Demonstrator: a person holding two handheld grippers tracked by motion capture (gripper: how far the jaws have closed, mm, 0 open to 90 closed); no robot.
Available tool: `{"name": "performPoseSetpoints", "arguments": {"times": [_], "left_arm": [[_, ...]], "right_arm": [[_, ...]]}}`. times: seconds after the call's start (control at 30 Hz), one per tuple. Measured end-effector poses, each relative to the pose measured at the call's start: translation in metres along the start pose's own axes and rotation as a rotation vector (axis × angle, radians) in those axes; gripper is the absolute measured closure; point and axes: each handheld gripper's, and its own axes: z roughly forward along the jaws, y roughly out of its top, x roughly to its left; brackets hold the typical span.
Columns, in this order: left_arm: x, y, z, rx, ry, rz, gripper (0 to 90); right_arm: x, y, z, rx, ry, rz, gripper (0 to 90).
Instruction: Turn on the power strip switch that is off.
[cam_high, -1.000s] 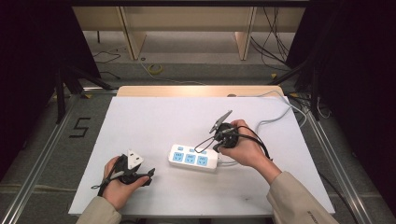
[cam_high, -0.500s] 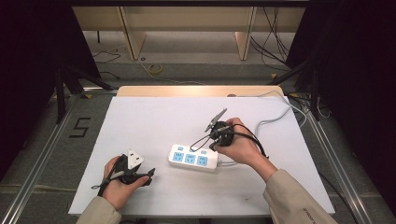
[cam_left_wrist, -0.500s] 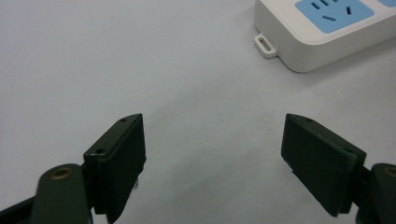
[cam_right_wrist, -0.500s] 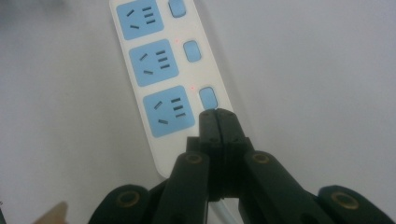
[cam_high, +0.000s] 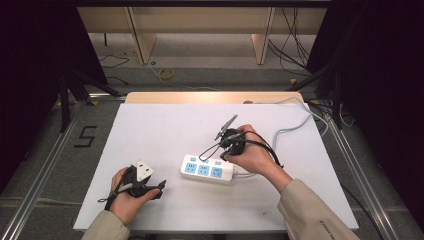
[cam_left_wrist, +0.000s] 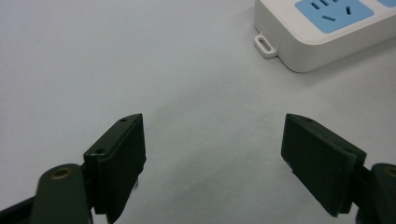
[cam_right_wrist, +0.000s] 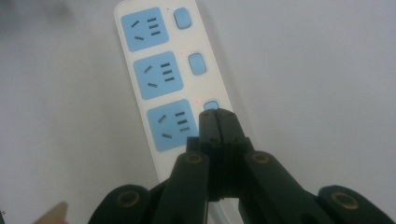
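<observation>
Lowered toward lower centre of the high view since a second ago, the right gripper (cam_right_wrist: 218, 122) now rests its pressed-together jaws on the nearest blue switch (cam_right_wrist: 211, 105) of the white power strip (cam_high: 208, 168), which lies at mid-table on the white table (cam_high: 165, 130); that suggests a switch press is under way; at lower left of the frame, the left gripper (cam_left_wrist: 212, 154) waits near the strip, jaws spread wide and holding nothing; a grey cord (cam_high: 295, 125) trails toward upper right.
</observation>
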Motion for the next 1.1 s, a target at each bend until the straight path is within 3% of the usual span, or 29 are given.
{"name": "performPoseSetpoints", "arguments": {"times": [1.1], "left_arm": [[0.001,0.0,0.0,0.001,-0.002,-0.001,21.8]], "right_arm": [[0.007,0.027,0.012,0.016,0.022,-0.052,90.0]]}}
